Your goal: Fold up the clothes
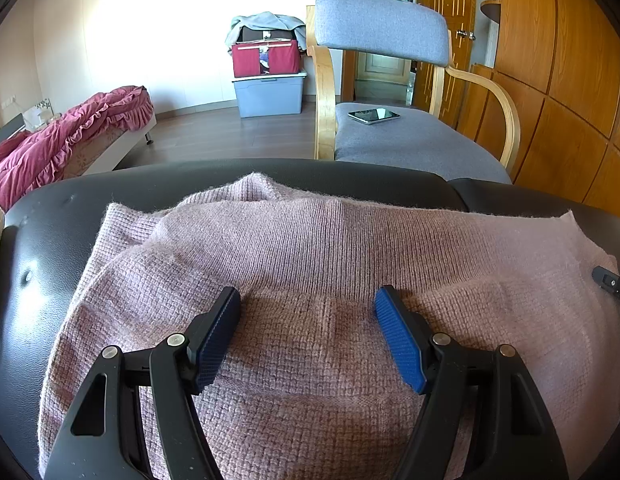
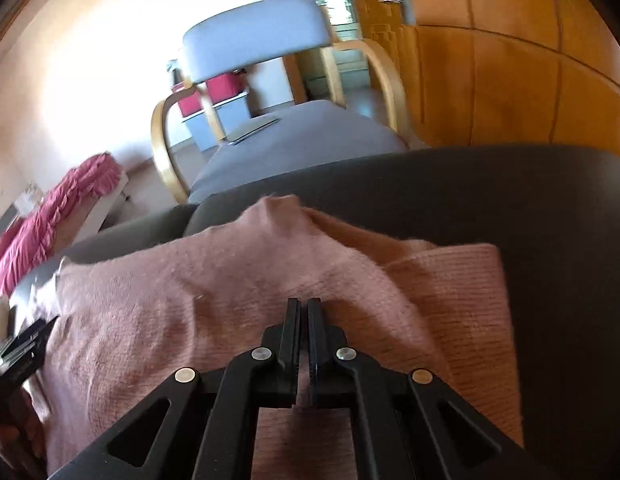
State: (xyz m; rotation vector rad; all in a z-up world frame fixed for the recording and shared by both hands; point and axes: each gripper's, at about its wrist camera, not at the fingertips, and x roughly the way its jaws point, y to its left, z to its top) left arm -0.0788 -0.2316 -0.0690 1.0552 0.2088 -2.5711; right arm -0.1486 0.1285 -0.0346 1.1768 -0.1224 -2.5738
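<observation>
A pink knit sweater lies spread over a black padded seat, covering most of it from the left edge to near the right edge. It looks part-folded: in the right wrist view a ribbed panel, perhaps a sleeve or side, lies flat along the sweater's right side, and a small peak of cloth stands up at the far edge of the seat.

The left gripper hovers low over the middle of the sweater with its jaws wide apart and nothing between them; whether the pads touch the knit cannot be told. The right gripper has its jaws pressed fully together over the sweater's right half. A sliver of pink shows between the pads lower down, but whether any cloth is truly pinched is unclear.

The step in hand seems to be smoothing or gathering cloth for the next fold. Next, each gripper would need a firm pinch on an edge, then a lift and carry across.

The sweater's long axis runs left to right across the seat. The peak, possibly the neck, points toward the far edge.
</observation>
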